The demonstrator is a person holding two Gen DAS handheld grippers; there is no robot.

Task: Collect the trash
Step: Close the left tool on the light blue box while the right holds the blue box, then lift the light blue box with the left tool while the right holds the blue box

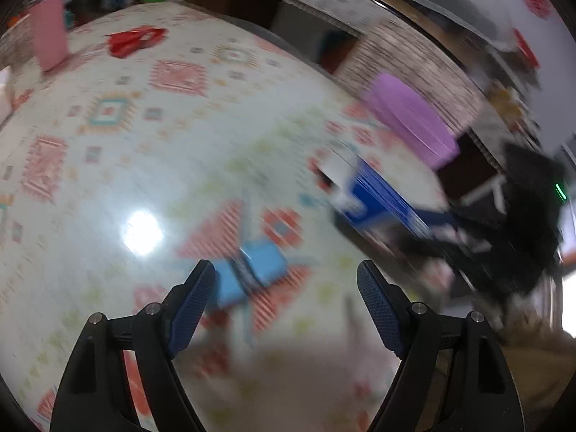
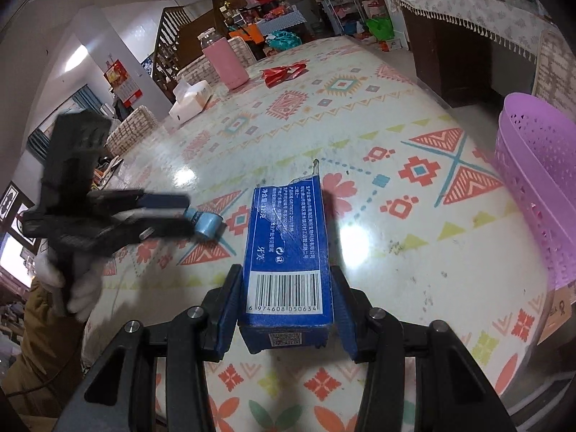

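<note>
My right gripper (image 2: 286, 270) is shut on a dark blue toothpaste box (image 2: 288, 244), held barcode side up above the patterned tablecloth (image 2: 360, 115). The blurred left wrist view shows the same box (image 1: 378, 194) at the right. My left gripper (image 1: 284, 264) stands open over a small light-blue packet (image 1: 252, 273) lying on the table. The packet sits near the left pad and clear of the right one. Seen from the right wrist, the left gripper (image 2: 187, 216) reaches in from the left, with the light-blue packet (image 2: 208, 225) at its tips. A crumpled red wrapper (image 2: 284, 71) lies far back.
A purple perforated basket (image 2: 532, 187) stands at the table's right edge, also in the left wrist view as the purple basket (image 1: 406, 115). A pink bottle (image 2: 225, 61) and a white tissue pack (image 2: 189, 100) stand at the far left. A white-gloved hand (image 2: 79, 288) holds the left gripper.
</note>
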